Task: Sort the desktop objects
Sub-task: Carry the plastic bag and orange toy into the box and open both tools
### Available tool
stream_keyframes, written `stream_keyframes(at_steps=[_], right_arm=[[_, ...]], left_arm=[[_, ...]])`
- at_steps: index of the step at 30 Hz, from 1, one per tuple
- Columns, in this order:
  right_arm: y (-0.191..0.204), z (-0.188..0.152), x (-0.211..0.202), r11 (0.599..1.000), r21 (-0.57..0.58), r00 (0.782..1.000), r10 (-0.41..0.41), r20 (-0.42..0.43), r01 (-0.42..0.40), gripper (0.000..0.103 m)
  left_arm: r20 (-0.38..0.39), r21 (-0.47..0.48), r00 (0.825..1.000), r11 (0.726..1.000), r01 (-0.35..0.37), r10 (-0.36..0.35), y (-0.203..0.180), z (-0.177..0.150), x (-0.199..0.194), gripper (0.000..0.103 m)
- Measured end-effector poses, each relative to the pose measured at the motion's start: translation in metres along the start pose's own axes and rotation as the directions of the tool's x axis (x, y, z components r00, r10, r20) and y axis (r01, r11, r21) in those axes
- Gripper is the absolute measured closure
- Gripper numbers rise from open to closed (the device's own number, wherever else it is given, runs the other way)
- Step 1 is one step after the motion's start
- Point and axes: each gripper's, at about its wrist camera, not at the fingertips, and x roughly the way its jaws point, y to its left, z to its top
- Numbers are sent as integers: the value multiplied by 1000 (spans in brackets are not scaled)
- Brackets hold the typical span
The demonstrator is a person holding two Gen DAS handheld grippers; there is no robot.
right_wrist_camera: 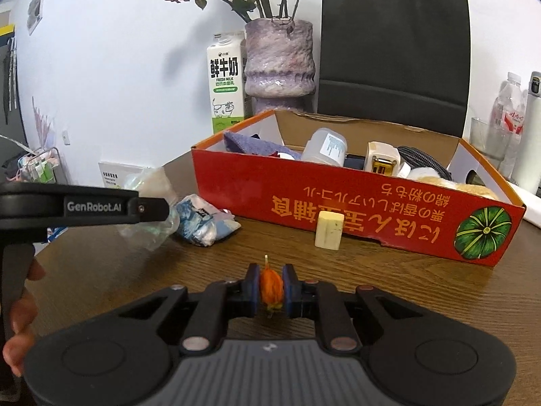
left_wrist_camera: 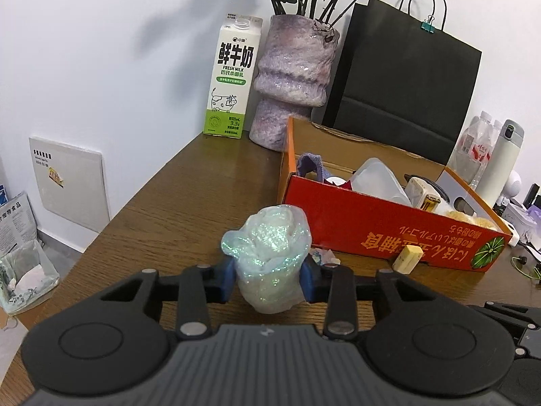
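The left gripper is pointing forward and downward, its blue fingers pressing on both sides of a glittery crumpled wad. The right gripper is pointing likewise, its fingers nearly closed, clamping a small orange piece. A hand is gripping the left gripper's handle.

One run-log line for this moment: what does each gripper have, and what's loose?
left gripper: shut on glittery bag | right gripper: shut on orange flower | loose by red box: cream block, crumpled wrapper
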Motion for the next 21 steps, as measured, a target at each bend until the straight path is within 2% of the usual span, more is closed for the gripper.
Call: stream_keyframes(at_steps=[3, 11, 16, 21], right_arm=[[1, 0, -4, 1000, -17, 999, -26, 32, 26, 90], [-7, 6, -11, 1000, 7, 997, -24, 68, 24, 90], [-41, 27, -35, 995, 80, 980, -78, 182, 64, 90], [-77, 47, -33, 984, 157, 968, -121, 221, 87, 90]], left_arm=[[16, 11, 1000, 1000, -6, 6, -2, 0, -2, 65], [67, 8, 998, 1000, 7, -8, -4, 5, -15, 65], [150, -1, 988, 1000, 29, -29, -11, 23, -29, 65], [187, -37, 981, 998, 55, -47, -39, 47, -10, 65]])
